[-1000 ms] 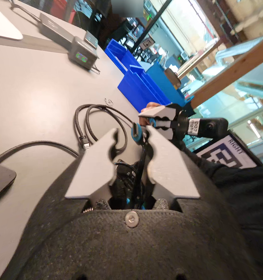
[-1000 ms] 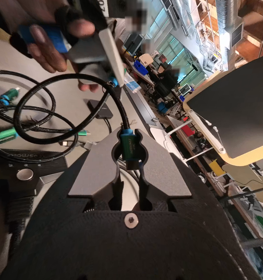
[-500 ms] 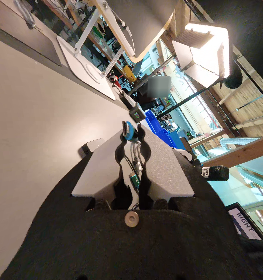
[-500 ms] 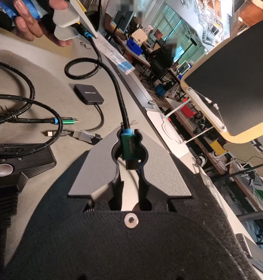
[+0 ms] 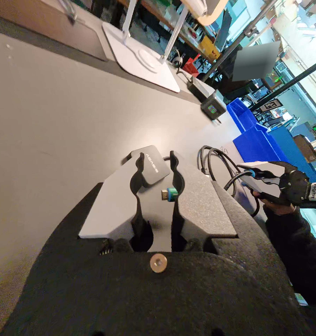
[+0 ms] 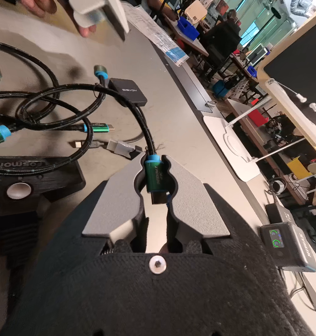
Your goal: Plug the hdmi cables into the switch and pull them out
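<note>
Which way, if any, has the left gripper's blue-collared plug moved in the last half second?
Yes. The blue-collared plug has left the left gripper and come down next to the small black box.

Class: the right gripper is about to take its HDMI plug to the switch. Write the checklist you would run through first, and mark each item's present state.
1. Right gripper grips the green HDMI plug: ok, it is shut on the plug.
2. Plug's metal end faces the switch: not ok, it points back toward the gripper body.
3. Left gripper free to help: ok, it is open and holds nothing.
4. Switch clear of clutter: not ok, a braided cable lies across its top.
5. A free port is located: cannot tell, no ports show.
</note>
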